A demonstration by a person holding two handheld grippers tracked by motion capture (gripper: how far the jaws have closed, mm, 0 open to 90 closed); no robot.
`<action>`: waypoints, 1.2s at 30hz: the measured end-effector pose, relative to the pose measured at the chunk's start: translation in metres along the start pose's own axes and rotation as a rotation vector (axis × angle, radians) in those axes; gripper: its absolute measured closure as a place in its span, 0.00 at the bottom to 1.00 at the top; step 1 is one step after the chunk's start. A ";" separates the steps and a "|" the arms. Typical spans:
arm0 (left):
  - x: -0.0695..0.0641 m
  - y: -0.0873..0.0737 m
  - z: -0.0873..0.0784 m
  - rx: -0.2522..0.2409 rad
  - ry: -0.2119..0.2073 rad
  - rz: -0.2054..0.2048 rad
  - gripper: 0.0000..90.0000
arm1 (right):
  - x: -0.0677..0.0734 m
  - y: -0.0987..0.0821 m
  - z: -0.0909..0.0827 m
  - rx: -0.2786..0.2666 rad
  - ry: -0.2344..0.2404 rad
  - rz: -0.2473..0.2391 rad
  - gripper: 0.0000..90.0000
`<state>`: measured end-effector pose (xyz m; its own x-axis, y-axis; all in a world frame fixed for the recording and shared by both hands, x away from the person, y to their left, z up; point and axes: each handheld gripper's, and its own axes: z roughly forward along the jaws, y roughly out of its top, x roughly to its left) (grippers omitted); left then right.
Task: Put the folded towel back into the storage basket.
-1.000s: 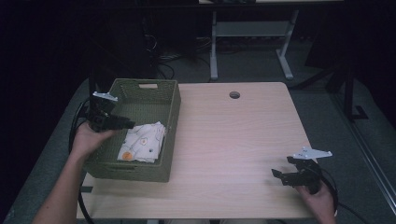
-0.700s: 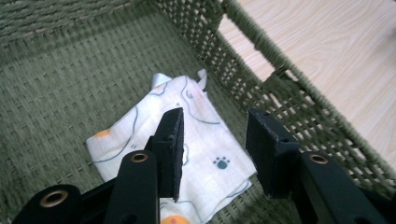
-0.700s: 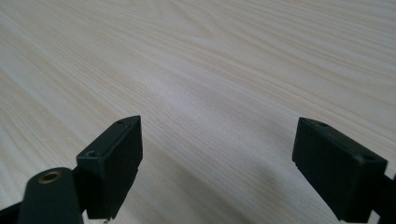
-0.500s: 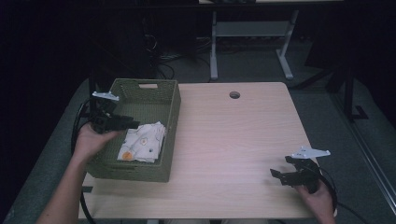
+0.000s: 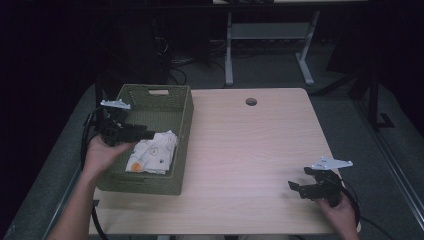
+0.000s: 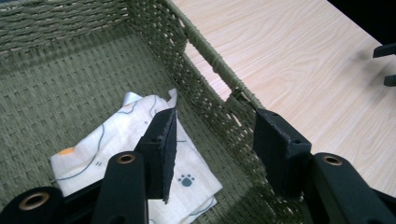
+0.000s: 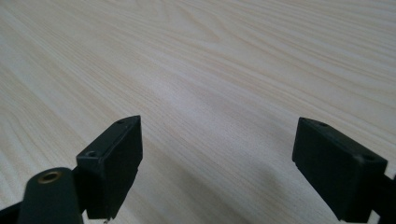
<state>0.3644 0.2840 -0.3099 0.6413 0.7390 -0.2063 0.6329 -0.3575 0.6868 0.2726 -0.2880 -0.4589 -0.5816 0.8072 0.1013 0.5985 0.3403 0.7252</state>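
- Olive-green woven rectangular basket point(image 5: 150, 182) sits at the left side of the light wooden table point(image 5: 250, 150).
- White folded cloth with small printed motifs point(image 5: 150, 152) lies flat in the basket's near half.
- Left gripper point(image 6: 212, 140) hangs over the basket above the cloth, jaws apart, empty.
- Right gripper point(image 7: 217, 158) sits low over bare table at near right, jaws wide apart, empty.

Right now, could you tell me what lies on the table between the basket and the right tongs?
Nothing: in the high view, bare wooden tabletop runs from the woven basket to the right tongs.
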 end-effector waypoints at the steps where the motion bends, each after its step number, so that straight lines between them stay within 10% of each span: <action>1: -0.002 0.000 0.001 -0.003 -0.004 0.000 0.55 | 0.000 0.000 0.000 0.000 0.001 0.000 0.17; 36: -0.067 0.017 0.042 -0.027 -0.082 0.066 0.39 | -0.002 -0.001 -0.003 -0.009 0.004 -0.004 0.17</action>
<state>0.3505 0.2044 -0.3141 0.7150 0.6651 -0.2154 0.5770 -0.3876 0.7189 0.2714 -0.2911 -0.4581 -0.5862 0.8039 0.1012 0.5913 0.3390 0.7317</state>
